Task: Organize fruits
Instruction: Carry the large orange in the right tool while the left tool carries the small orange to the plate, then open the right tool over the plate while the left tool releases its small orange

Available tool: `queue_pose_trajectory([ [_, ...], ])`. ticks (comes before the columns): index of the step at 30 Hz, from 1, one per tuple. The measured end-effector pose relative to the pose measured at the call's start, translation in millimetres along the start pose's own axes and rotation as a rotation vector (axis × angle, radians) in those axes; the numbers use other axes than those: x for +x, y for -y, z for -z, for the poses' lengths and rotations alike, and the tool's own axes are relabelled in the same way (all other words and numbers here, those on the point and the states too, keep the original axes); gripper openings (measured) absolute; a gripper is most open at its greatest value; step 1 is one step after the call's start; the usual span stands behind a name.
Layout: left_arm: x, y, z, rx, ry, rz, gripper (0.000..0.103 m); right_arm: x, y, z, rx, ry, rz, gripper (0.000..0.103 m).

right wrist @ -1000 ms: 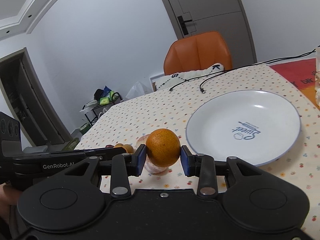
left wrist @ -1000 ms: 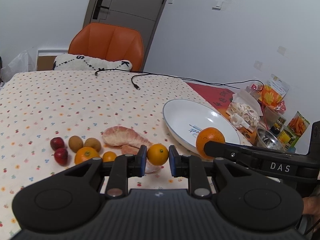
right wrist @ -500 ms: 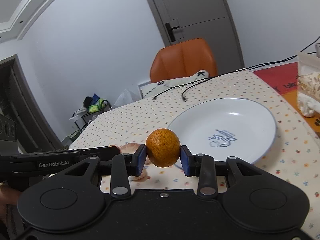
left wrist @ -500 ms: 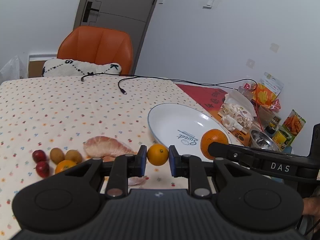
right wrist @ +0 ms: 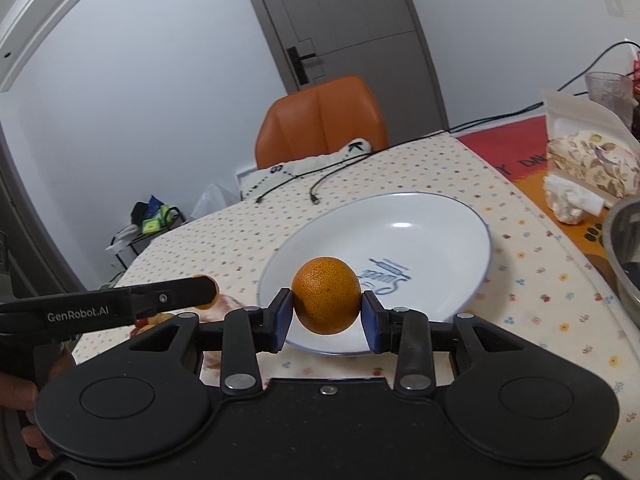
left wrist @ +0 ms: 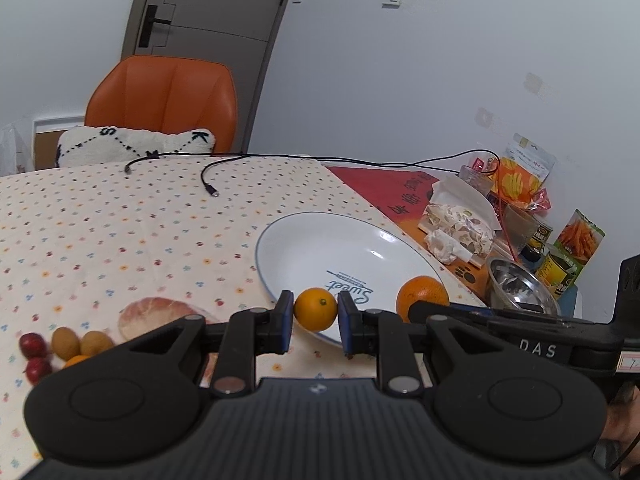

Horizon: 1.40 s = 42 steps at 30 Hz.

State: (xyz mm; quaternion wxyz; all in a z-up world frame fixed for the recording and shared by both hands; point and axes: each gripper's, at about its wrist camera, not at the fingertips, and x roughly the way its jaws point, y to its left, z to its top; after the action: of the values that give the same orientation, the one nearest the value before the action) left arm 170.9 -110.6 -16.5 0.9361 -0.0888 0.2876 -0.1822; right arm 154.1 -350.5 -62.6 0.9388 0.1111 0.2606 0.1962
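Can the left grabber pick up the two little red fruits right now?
Probably not yet: the left gripper is shut on a small orange, so it has no free jaws. The red fruits lie uncovered.

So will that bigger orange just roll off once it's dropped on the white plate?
Probably a little: the bigger orange is round, and the white plate looks smooth and glossy. Its raised rim should likely stop it. Its dimpled peel probably grips the right gripper fingers well.
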Motion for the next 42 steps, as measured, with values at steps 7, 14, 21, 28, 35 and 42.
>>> queue_pose_trajectory([
  [7, 20, 6, -2, 0.009, -0.020, 0.009, 0.022, 10, 8, 2, 0.001, -0.016, 0.041, 0.035],
  [14, 38, 13, -3, 0.019, -0.041, 0.020, 0.022, 12, 15, 3, 0.003, -0.027, 0.063, 0.036],
  [21, 51, 22, -1, 0.029, -0.060, 0.037, 0.022, 1, 21, 1, 0.011, -0.001, 0.071, 0.039],
  [28, 49, 22, -2, 0.008, -0.055, 0.020, 0.022, -3, 20, 1, 0.011, 0.005, 0.066, 0.040],
  [35, 34, 16, -5, -0.011, -0.038, -0.019, 0.026, -6, 18, 3, 0.025, 0.008, 0.060, 0.050],
  [42, 14, 5, -3, -0.054, -0.027, -0.048, 0.050, -12, 8, 3, 0.021, 0.032, 0.032, 0.071],
])
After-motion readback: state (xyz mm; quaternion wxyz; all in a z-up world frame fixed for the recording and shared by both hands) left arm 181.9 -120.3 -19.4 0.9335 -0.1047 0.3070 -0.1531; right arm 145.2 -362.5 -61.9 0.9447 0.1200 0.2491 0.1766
